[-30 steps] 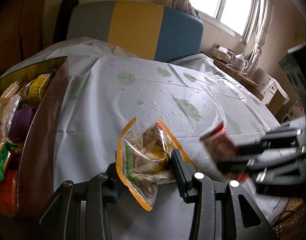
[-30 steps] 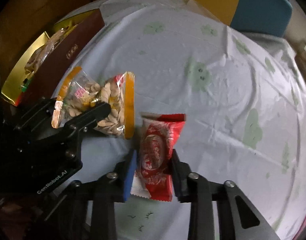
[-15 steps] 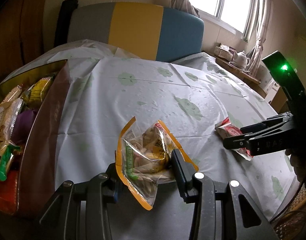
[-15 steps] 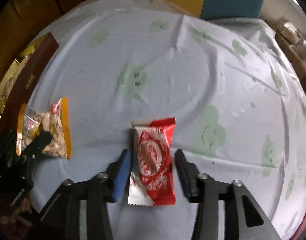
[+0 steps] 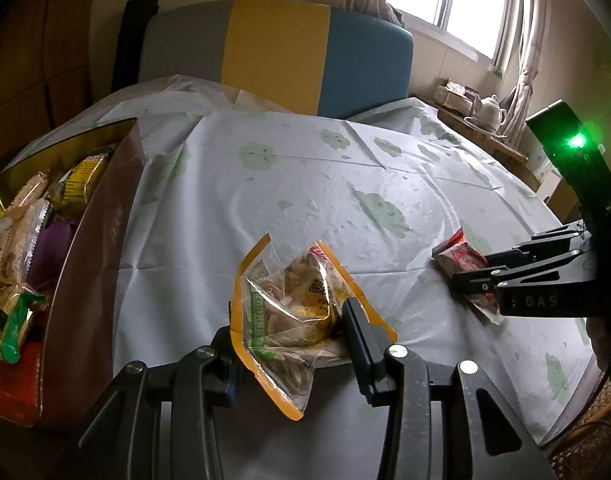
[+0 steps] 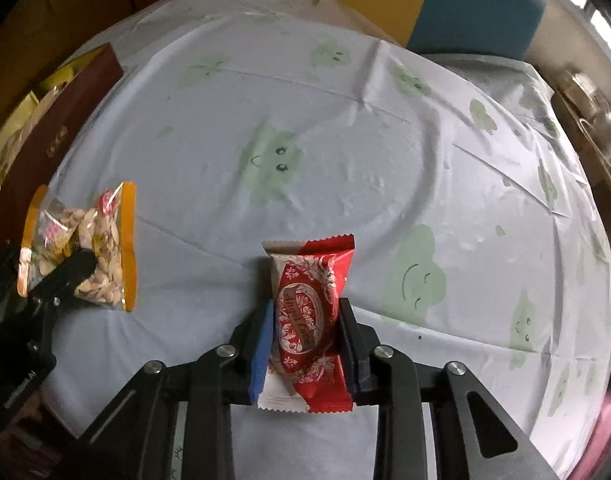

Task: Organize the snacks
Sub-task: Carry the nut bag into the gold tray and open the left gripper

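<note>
- Writing on the red and white crinkle-edged snack packet (image 6: 307, 322) sits in an oval emblem and is too warped to read for certain; the dark body of the right gripper (image 5: 475, 280) shows the letters "OAS" in the left wrist view
- Print on the clear seed bag with orange side seams (image 5: 293, 312) includes a green strip and a red patch, both too small to read
- Gold marks run along the outer wall of the maroon cardboard box (image 5: 93, 248) but stay illegible; a yellow packet inside it carries dark lettering I cannot make out
- Right gripper's jaws are closing, the blue pad and the dark pad pressed against the two long sides of the red and white packet, which lies on the pale blue cloud-print tablecloth (image 6: 345, 140) near the table's near edge
- Left gripper (image 5: 293, 344) is clamped on the seed bag, whose lower corner hangs down between its fingers
- Seed bag and red packet are well apart, with bare cloth between them
- Box stands at the table's left edge, packed with wrapped snacks, its top open
- Middle and far side of the cloth lie bare up to the grey, yellow and blue chair back (image 5: 281, 52)
</note>
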`<state>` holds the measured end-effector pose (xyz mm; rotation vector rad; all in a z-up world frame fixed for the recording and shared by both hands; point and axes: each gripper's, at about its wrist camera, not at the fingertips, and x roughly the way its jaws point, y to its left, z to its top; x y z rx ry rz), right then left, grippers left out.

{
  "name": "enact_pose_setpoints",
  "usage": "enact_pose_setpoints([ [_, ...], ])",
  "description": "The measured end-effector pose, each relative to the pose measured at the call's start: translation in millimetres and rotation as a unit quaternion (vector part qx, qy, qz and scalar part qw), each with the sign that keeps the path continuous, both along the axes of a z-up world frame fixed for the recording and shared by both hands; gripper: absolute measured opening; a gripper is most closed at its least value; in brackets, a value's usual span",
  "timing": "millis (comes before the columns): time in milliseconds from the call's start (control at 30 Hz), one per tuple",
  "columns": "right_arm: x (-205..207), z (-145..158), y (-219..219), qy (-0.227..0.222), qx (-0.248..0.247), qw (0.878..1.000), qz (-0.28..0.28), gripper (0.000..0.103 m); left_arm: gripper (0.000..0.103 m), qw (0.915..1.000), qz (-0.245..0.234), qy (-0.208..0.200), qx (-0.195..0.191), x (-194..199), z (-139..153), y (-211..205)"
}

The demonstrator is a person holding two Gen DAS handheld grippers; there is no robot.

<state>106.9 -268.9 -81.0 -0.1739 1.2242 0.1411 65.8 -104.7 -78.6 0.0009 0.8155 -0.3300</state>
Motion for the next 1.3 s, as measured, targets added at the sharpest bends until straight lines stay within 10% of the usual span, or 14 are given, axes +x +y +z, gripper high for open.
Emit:
enact_pose_setpoints([
  [500, -2.8, -4.6, 1.1, 0.001, -0.007, 1.000, 0.003, 0.034, 0.039, 0.9995, -0.021, 0.025, 0.007, 3.2, 12.0, -0.4],
  [900, -13.0, -4.4, 12.8, -0.013, -0.028, 0.999, 0.019, 0.032, 0.037, 0.9932, 0.054, -0.003, -0.103, -2.9, 93.3, 100.8],
  [1100, -14.5, -4.7, 13.7, -0.014, -0.029, 0.999, 0.019, 0.032, 0.037, 0.9610, 0.244, 0.015, -0.129, 6.0, 95.2, 221.0],
  [1300, -14.4, -4.1, 12.8, -0.014, -0.031, 0.999, 0.022, 0.032, 0.037, 0.9244, 0.336, 0.071, -0.167, 13.2, 65.0, 284.5],
])
